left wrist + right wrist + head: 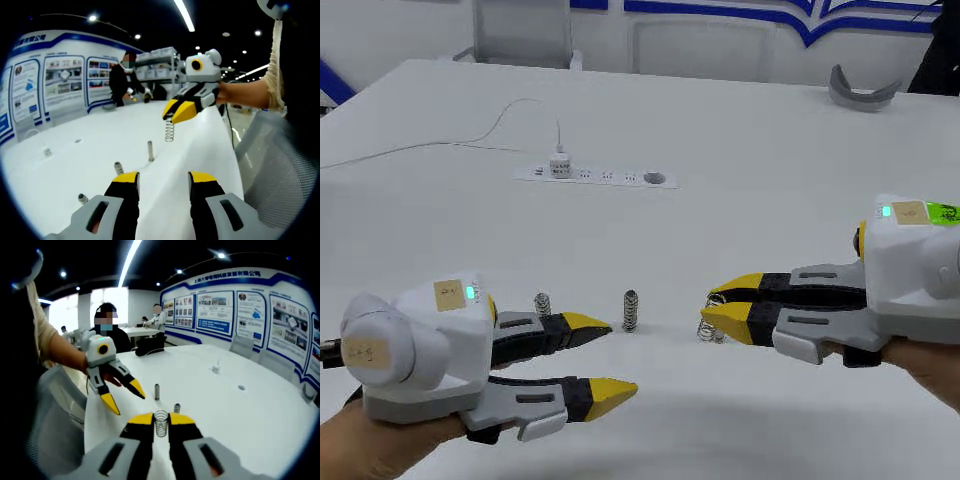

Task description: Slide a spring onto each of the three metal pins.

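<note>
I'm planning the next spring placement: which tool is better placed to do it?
Right. The right tool is shut on a spring, close to the pins. The left tool is open and holds nothing.

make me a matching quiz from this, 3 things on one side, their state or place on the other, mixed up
Things:
1. left gripper
2. right gripper
3. power strip

States or places:
a. shut on a spring
b. lying farther back on the table, a white plug in it
c. jaws open, holding nothing

Pairs: 1-c, 2-a, 3-b
</note>
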`<state>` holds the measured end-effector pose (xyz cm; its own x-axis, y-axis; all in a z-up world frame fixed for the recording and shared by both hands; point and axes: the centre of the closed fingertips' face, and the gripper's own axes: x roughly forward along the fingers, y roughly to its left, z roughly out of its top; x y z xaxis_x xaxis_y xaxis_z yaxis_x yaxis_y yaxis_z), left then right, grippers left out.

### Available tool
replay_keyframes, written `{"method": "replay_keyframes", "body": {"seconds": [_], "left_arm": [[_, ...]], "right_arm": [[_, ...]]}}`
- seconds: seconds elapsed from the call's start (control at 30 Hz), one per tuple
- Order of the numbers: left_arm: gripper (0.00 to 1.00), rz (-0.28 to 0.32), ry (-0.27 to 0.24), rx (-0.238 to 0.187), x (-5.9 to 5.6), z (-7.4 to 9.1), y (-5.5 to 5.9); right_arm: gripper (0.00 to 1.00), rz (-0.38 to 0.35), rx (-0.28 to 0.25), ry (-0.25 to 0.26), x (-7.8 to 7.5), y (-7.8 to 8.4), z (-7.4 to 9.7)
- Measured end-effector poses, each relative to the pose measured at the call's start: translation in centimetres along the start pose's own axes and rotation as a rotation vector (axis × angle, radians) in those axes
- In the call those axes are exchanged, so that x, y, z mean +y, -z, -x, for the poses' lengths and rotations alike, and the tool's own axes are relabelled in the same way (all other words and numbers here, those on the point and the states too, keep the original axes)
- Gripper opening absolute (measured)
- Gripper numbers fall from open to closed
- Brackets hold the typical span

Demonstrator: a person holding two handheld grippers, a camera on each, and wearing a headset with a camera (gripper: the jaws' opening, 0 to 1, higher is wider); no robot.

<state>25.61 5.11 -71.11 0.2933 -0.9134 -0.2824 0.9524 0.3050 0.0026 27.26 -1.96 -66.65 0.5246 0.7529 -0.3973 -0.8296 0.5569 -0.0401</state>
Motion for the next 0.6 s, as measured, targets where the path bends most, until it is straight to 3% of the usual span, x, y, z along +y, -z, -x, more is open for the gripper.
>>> {"method": "replay_keyframes", "body": {"seconds": [0.23, 0.6], "left_arm": [[0.43, 0.005, -0.033, -0.002, 0.3, 1.1, 0.4], [0.47, 0.039, -0.087, 0.002, 0.8, 2.7, 1.3]], "right_arm": [[0.12, 0.002, -0.008, 0.031, -1.2, -0.4, 0.4], [0.12, -0.021, -0.036, 0.121, -4.8, -0.6, 0.8]]}}
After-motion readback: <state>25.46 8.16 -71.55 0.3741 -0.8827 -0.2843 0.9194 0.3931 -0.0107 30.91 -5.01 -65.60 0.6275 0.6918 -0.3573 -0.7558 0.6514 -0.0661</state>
